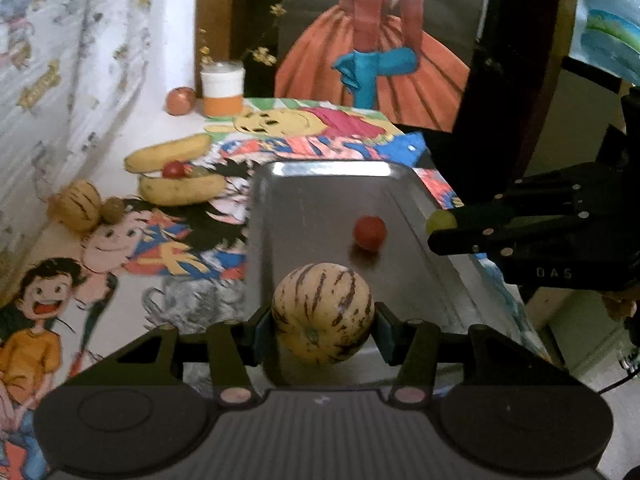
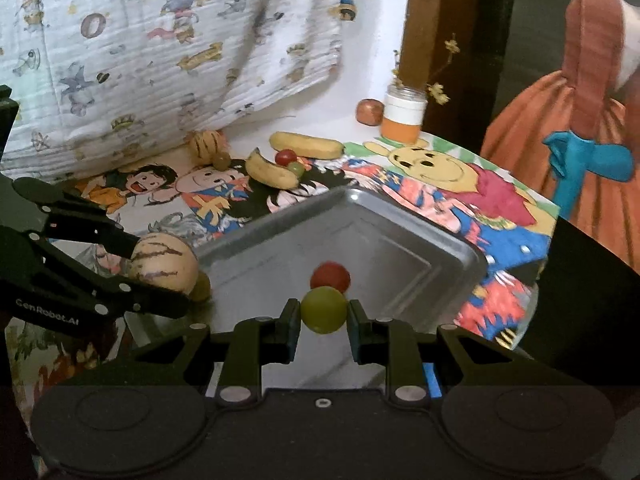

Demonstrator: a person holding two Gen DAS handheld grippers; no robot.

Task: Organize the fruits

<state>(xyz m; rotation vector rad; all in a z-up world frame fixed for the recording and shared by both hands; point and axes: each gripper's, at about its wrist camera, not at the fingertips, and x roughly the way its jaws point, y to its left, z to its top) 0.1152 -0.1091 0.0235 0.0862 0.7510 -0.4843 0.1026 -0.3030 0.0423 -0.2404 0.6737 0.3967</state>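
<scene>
Here the striped melon (image 1: pixel 323 312) sat clamped between the left gripper's (image 1: pixel 323 322) fingers, held low over the near end of the metal tray (image 1: pixel 320 200). A red cherry tomato (image 1: pixel 369 232) lay on the tray. The right gripper (image 2: pixel 323 312) reached in level from the right, its fingers closed on a green grape (image 2: pixel 323 309). Bananas (image 1: pixel 176 172) lay well apart on the counter.
</scene>
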